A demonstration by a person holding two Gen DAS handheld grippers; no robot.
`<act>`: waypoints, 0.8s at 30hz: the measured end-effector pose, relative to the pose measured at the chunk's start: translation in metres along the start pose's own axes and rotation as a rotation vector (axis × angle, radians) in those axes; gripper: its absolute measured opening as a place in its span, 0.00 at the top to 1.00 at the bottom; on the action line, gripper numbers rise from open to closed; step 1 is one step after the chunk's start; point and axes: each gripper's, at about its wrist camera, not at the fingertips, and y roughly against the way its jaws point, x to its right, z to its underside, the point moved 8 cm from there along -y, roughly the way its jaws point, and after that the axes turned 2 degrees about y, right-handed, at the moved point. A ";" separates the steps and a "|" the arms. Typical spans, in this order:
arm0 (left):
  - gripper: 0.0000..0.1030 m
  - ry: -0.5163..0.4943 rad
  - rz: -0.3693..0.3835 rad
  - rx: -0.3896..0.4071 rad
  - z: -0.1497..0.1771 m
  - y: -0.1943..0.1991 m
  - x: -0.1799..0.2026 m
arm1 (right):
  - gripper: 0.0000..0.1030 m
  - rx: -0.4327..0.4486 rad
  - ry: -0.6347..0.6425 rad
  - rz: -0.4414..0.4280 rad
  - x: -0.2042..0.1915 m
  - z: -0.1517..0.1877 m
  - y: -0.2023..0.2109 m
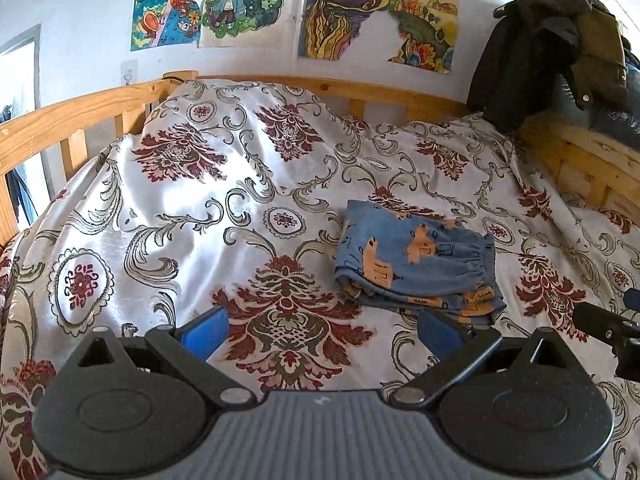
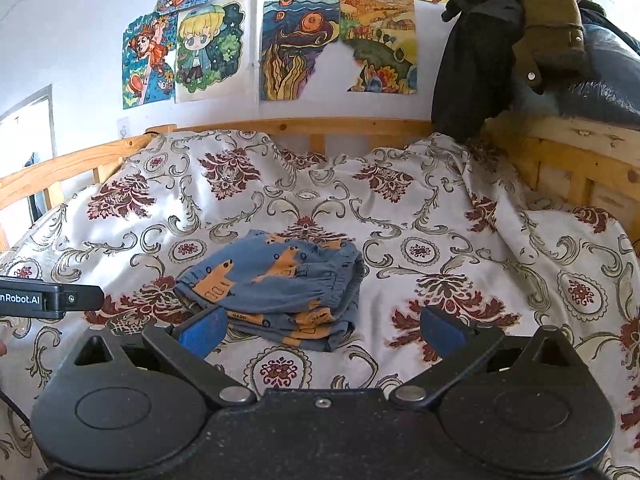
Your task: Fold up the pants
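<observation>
Spread over the bed, a patterned bedspread (image 1: 168, 208) carries the folded pants (image 1: 416, 264), seen just beyond both claws; the left gripper (image 1: 322, 334) and right gripper (image 2: 322, 330) are held apart, empty.

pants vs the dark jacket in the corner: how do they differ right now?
The pants are blue with orange prints; the jacket is dark, black and olive. The pants lie folded in a compact stack flat on the bedspread; the jacket hangs unfolded over the wooden bed frame corner. The pants sit just ahead of both open claws; the jacket is far back. Neither is gripped.
</observation>
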 end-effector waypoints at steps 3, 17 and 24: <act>0.00 0.001 0.000 -0.004 0.001 -0.001 0.000 | 0.01 -0.006 0.004 -0.001 -0.001 0.001 -0.002; 0.00 0.011 -0.004 -0.021 0.003 -0.004 -0.004 | 0.01 -0.018 0.006 -0.004 -0.004 0.003 -0.004; 0.00 0.008 -0.005 -0.023 0.004 -0.004 -0.003 | 0.01 -0.022 0.003 -0.003 -0.004 0.004 -0.005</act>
